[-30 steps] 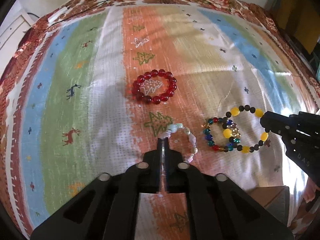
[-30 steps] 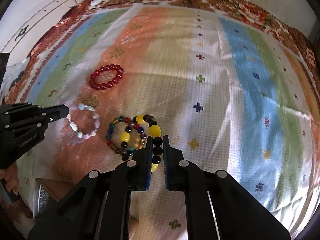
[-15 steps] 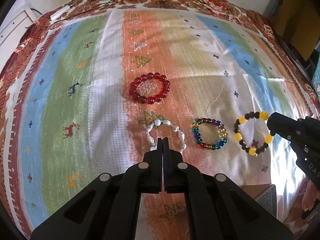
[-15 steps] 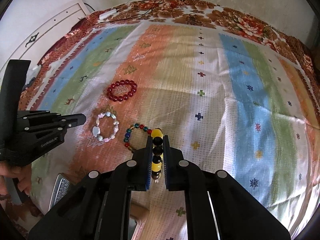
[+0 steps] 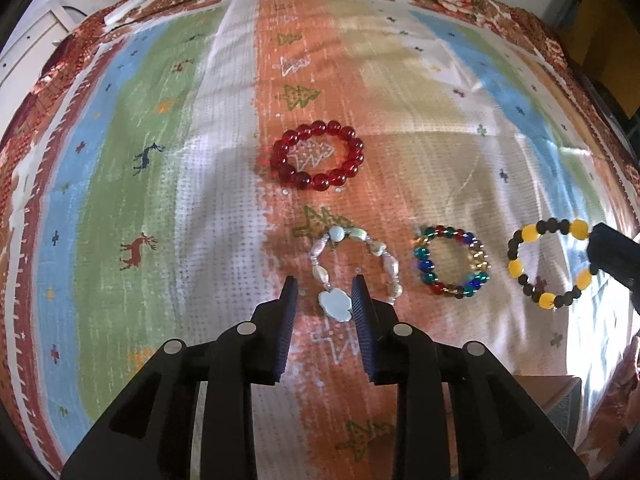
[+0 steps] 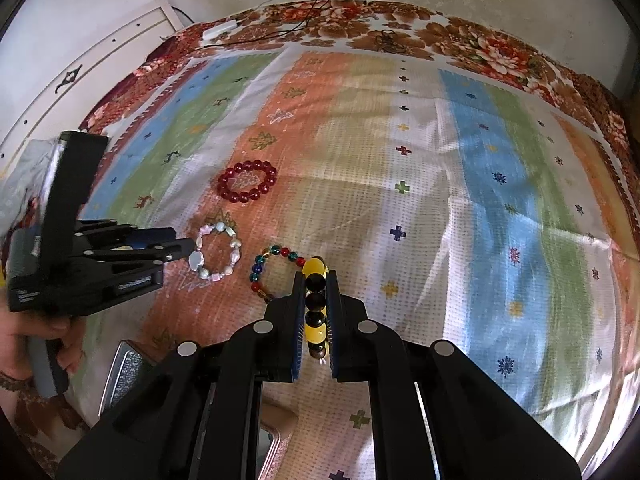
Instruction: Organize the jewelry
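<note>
Several bead bracelets lie on a striped cloth [image 5: 400, 92]. A red bracelet [image 5: 317, 155] lies farthest. A pale white and green stone bracelet [image 5: 354, 264] lies just in front of my left gripper [image 5: 324, 292], which is open, its jaws either side of the bracelet's white pendant. A multicoloured bracelet [image 5: 452, 262] lies to its right. My right gripper [image 6: 316, 280] is shut on the yellow and black bracelet [image 6: 315, 308], seen in the left wrist view [image 5: 548, 264] at the right. The left gripper shows in the right wrist view [image 6: 184, 246].
A box with a metal edge [image 6: 124, 368] sits at the near edge of the bed, also in the left wrist view [image 5: 560, 400]. A white cabinet [image 6: 100, 64] stands at the left. A cable [image 6: 304, 20] lies at the far floral border.
My left gripper has opened and let go of the pale bracelet, which now lies on the cloth. The right gripper has pulled the yellow and black bracelet rightwards, away from the multicoloured one.
</note>
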The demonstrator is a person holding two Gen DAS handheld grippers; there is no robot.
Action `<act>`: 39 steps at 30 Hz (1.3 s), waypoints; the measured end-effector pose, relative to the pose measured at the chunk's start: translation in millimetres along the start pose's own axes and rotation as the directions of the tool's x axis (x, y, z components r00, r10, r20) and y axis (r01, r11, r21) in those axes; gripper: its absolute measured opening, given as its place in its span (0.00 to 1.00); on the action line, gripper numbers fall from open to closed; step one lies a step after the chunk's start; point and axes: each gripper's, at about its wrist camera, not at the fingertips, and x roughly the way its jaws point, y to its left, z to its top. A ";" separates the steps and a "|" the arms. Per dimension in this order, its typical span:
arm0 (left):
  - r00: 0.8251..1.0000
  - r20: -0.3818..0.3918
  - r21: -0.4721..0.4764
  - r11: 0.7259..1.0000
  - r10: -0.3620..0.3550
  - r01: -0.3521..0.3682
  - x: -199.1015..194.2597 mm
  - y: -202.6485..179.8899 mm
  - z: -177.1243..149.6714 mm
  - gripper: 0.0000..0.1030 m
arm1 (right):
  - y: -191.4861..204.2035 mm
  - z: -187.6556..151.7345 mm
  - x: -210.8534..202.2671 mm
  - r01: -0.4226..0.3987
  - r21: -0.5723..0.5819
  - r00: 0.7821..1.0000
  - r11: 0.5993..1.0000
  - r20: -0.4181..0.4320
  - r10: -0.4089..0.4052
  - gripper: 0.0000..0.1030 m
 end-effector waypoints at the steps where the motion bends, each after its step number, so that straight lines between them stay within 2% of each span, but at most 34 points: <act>1: 1.000 -0.002 -0.001 1.000 0.001 -0.001 2.0 0.8 0.5 0.26 | 0.3 0.0 0.5 -0.002 -0.002 1.000 1.000 -0.001 0.002 0.10; 14: 1.000 -0.024 0.014 1.000 0.013 -0.013 20.3 -4.1 7.3 0.27 | 6.3 1.5 4.3 -0.007 -0.019 1.000 1.000 -0.009 0.007 0.10; 23: 0.998 -0.022 0.052 0.997 0.050 -0.049 31.3 -9.4 5.2 0.27 | 6.0 2.0 6.3 -0.005 -0.020 1.000 1.000 -0.014 0.005 0.10; 24: 0.998 -0.020 0.055 0.997 0.054 -0.053 31.6 -9.6 5.0 0.25 | 6.2 1.8 6.4 -0.004 -0.021 1.000 1.000 -0.015 0.004 0.10; 26: 0.997 -0.018 0.069 0.995 0.070 -0.068 32.4 -10.4 4.3 0.13 | 5.4 1.7 6.9 -0.002 -0.020 1.000 1.000 -0.016 0.002 0.10; 27: 0.998 -0.023 0.069 0.996 0.064 -0.063 32.6 -9.1 4.4 0.07 | 4.8 1.7 7.1 -0.001 -0.020 1.000 1.000 -0.017 0.001 0.10; 32: 0.999 -0.014 0.064 0.997 0.045 -0.044 23.3 -6.2 6.6 0.07 | 2.4 1.9 4.3 0.001 -0.018 1.000 1.000 -0.009 -0.001 0.10; 39: 0.997 0.072 0.035 0.999 -0.028 0.026 -22.9 -7.9 7.0 0.07 | 4.3 -1.7 -16.9 -0.013 -0.013 0.999 1.000 0.032 0.013 0.10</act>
